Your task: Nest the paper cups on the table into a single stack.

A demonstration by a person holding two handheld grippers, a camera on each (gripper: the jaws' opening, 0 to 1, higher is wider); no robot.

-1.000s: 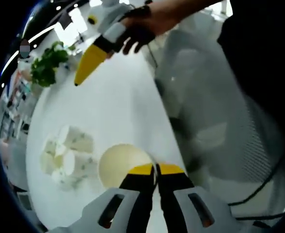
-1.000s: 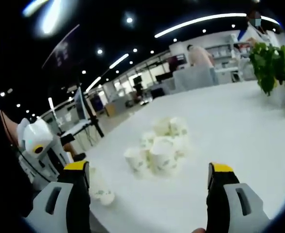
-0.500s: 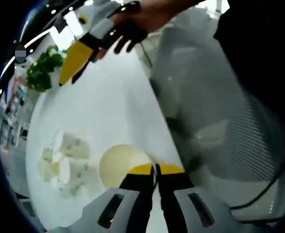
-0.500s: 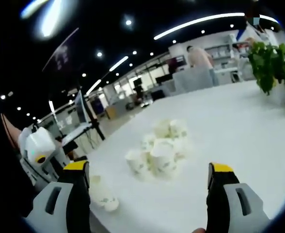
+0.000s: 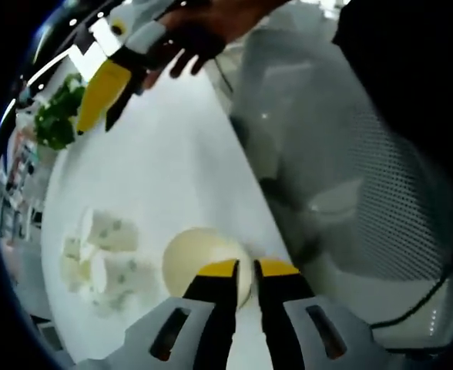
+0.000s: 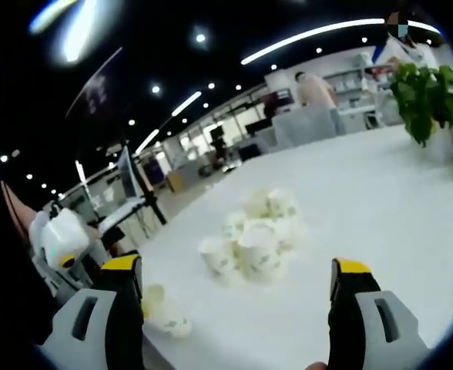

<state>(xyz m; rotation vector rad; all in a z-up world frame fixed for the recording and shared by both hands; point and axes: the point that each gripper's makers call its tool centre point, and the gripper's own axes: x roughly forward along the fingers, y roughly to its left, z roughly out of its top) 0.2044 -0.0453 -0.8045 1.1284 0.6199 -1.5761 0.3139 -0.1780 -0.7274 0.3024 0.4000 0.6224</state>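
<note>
My left tool (image 5: 244, 270) pinches the rim of one paper cup (image 5: 203, 262) near the table (image 5: 165, 169) edge closest to me — its mouth faces the camera. My right tool (image 6: 234, 281) is spread wide, holding nothing, above the table. The cluster of paper cups (image 6: 253, 235) sits further in — a potted plant (image 6: 427, 89) stands near the far edge

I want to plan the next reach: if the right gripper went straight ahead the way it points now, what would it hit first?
Probably the cluster of paper cups on the white table. The right gripper is open, with bare tabletop between it and them, though depth is unclear.
</note>
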